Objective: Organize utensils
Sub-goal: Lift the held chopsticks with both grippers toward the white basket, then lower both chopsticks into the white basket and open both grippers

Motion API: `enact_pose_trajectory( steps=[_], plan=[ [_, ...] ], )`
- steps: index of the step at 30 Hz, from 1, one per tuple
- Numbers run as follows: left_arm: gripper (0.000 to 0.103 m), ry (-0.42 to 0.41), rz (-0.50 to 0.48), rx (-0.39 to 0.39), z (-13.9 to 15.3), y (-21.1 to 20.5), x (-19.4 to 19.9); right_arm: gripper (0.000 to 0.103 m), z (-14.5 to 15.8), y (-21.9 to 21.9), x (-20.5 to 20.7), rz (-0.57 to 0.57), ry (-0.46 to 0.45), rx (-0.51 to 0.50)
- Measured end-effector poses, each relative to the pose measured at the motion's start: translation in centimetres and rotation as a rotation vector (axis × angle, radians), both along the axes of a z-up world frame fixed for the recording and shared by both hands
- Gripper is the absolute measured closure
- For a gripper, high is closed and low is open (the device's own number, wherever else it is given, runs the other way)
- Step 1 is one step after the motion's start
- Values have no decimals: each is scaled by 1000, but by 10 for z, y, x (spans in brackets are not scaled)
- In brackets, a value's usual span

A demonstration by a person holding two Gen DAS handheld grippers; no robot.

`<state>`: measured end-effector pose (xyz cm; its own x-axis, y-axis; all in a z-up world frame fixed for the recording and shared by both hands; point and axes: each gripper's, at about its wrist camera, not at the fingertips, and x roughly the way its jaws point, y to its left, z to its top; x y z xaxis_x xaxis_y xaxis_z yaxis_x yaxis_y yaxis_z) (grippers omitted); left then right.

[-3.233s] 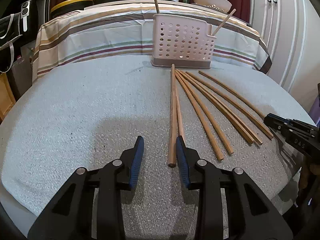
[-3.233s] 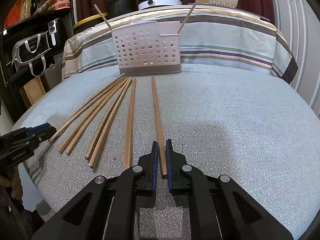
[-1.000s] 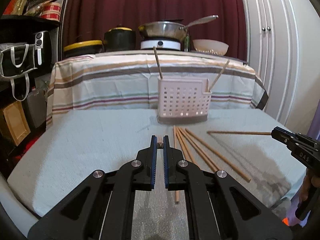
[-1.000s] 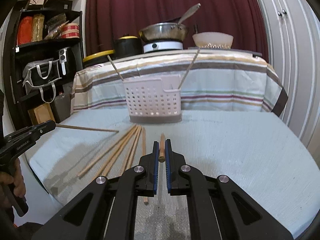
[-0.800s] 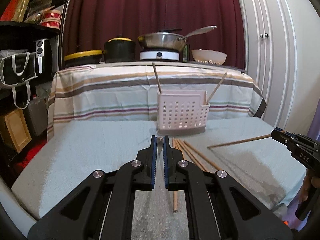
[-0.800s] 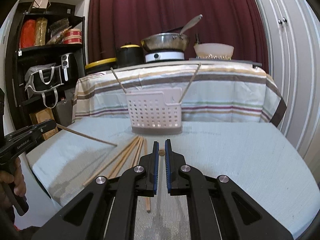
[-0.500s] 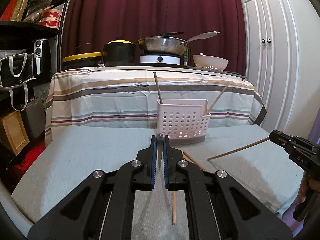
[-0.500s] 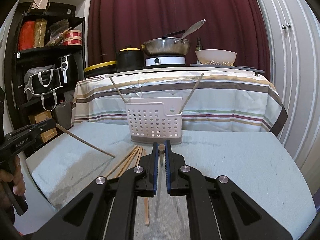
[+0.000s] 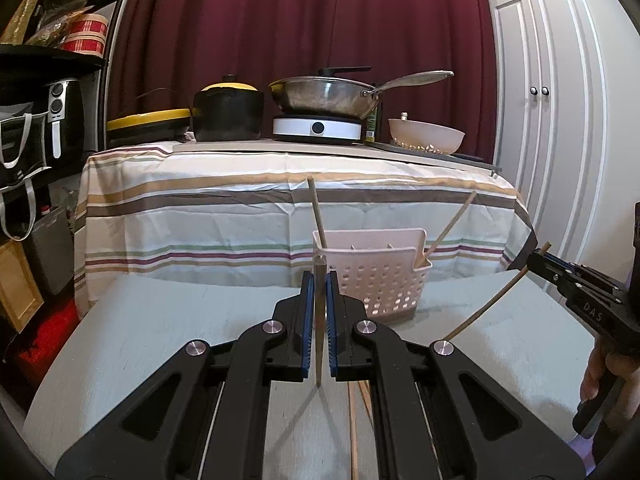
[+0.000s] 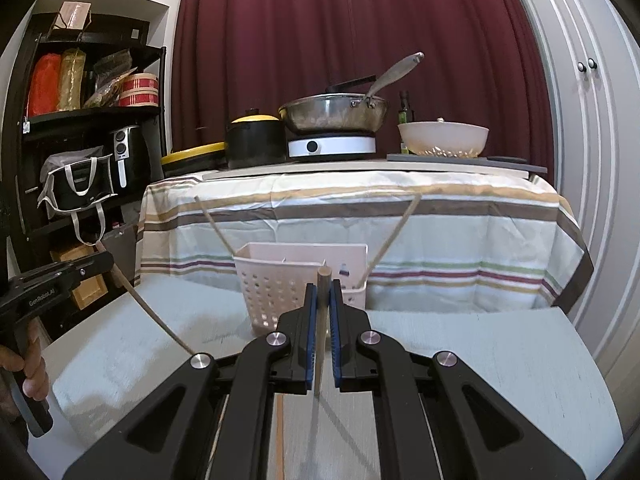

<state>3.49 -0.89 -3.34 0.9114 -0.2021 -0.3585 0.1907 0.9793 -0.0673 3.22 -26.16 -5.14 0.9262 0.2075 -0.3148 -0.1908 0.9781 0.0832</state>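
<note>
Left gripper (image 9: 320, 312) was clamped on a chopstick (image 9: 319, 344) — blue pads pressed against the thin wooden stick, which ran near-vertical between them, its lower tip hanging free above the table (image 9: 140, 340). Right gripper (image 10: 324, 320) likewise pinched a second chopstick (image 10: 320, 344), round end poking up just above the pads, the rest slanting down below them.

In the left wrist view the right gripper sat at 3 o'clock, held by a hand (image 9: 608, 376), its stick slanting down toward 7 o'clock, off the table. In the right wrist view the left gripper (image 10: 106, 258) sat at 9 o'clock, a hand (image 10: 32, 364) on its grip, its stick angled down toward 5 o'clock.

Pink perforated utensil basket (image 9: 376, 280) stood upright on the table at 12 o'clock just beyond both sets of pads. Two chopsticks already stood in it — one (image 9: 316, 212) leaning at its left end, one (image 9: 452, 224) leaning out at its right end. A few more loose chopsticks (image 9: 354, 420) lay on the table below the left gripper, partly hidden by its arms.

Behind the basket: striped-cloth counter (image 9: 240, 208) with a black pot (image 9: 228, 112), a steel pan (image 9: 324, 94) on a white hotplate (image 9: 318, 128), and a pale bowl (image 9: 426, 136). Dark red curtain (image 9: 300, 20) at the back, white cupboard doors (image 9: 552, 120) at 2 o'clock, black shelving (image 10: 80, 140) at 9 o'clock.
</note>
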Motion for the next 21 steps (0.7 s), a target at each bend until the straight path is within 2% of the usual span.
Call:
enact_pose_trajectory(
  steps=[9, 14, 21],
  plan=[
    [97, -8, -48, -31, 22, -6, 18, 96, 17, -5, 13, 12, -11, 27],
    [97, -58, -95, -43, 51, -14, 25, 96, 42, -11, 17, 20, -59, 46],
    [97, -163, -130, -9, 95, -30, 42, 96, 84, -17, 34, 27, -159, 45]
  ],
)
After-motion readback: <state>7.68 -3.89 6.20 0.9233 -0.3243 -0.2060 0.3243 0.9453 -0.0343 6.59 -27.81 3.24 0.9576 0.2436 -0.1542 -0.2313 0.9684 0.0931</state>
